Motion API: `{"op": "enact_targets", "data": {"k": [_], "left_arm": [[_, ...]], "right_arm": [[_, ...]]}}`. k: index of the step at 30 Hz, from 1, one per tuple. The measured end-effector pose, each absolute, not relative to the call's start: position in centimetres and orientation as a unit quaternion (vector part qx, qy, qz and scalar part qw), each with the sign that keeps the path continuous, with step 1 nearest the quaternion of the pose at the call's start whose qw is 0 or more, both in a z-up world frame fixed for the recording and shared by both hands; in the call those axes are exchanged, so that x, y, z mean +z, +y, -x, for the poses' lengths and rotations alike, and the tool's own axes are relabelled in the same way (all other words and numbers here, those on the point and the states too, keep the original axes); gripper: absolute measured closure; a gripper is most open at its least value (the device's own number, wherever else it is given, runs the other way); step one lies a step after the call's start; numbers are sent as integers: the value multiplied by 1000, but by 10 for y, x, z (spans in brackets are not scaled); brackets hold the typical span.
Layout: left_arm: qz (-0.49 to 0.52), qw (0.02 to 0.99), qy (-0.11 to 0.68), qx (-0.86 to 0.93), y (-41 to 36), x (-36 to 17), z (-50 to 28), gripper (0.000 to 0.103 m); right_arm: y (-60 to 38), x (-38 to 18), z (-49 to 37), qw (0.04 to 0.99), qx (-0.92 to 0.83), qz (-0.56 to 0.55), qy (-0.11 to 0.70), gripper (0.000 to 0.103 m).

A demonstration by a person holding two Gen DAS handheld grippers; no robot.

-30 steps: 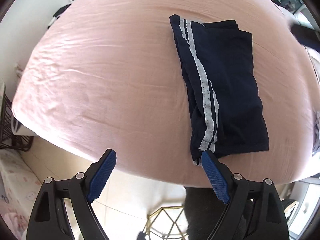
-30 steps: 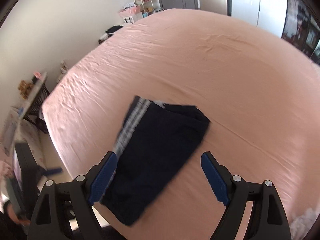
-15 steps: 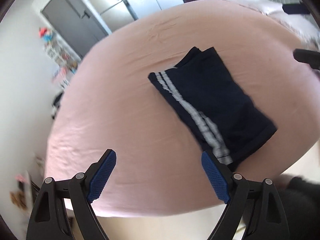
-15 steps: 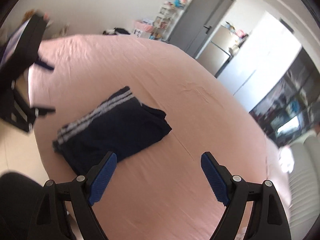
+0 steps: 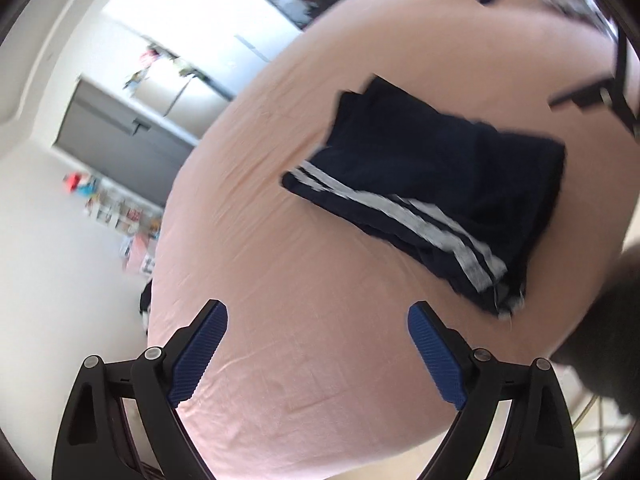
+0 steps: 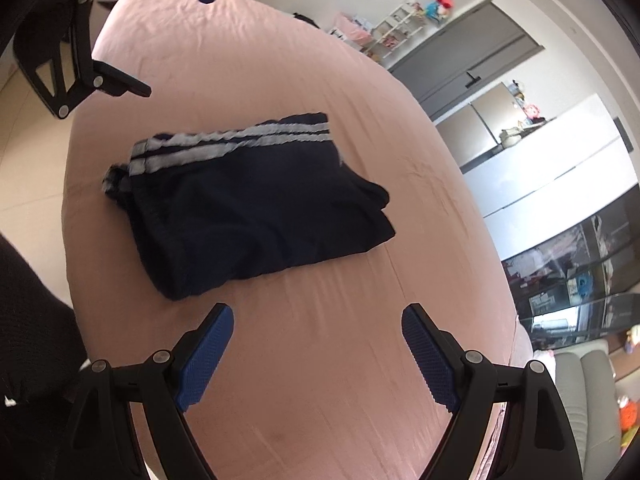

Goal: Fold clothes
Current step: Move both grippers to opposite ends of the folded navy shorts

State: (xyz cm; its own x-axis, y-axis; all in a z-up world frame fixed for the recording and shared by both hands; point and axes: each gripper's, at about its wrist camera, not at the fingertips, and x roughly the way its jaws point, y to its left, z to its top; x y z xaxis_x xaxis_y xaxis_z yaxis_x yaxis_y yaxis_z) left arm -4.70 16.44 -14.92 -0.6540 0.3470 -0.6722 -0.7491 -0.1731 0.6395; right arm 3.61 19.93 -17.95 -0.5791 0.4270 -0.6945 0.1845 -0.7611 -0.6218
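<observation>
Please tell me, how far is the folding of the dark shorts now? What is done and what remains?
Done: the navy shorts lie folded into a compact stack on the pink bed sheet, white side stripes along one edge. In hand: nothing. The left gripper, whose jaws have just been opening, and the right gripper are both open and empty above the sheet. Left: perhaps one more fold or tidying; no other unfolded clothes are clearly visible.

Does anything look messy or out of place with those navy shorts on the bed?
Mostly tidy. The folded navy shorts lie flat on the pink sheet, but the layers do not line up: fabric bunches out at the striped corner, and the opposite end shows stepped edges. Both grippers are open and hold nothing.
</observation>
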Motion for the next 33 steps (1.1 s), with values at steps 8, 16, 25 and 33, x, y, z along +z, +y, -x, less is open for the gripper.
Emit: {"op": "enact_targets", "data": {"k": [8,16,25,33], "left_arm": [[168,416,569,689,166,-165,46,10],[147,411,576,691,172,-185,62,10],[-49,431,635,639,154,-215,14,10],[-87,449,648,609,169,-232,3,10]], "right_arm": [[196,-205,-58,54,803,429,-409,17],[187,-231,-70,22,797,387,-463,17],[171,-262,-75,12,776,324,-540,17],[165,-268,-60,16,776,297,-557,17]]}}
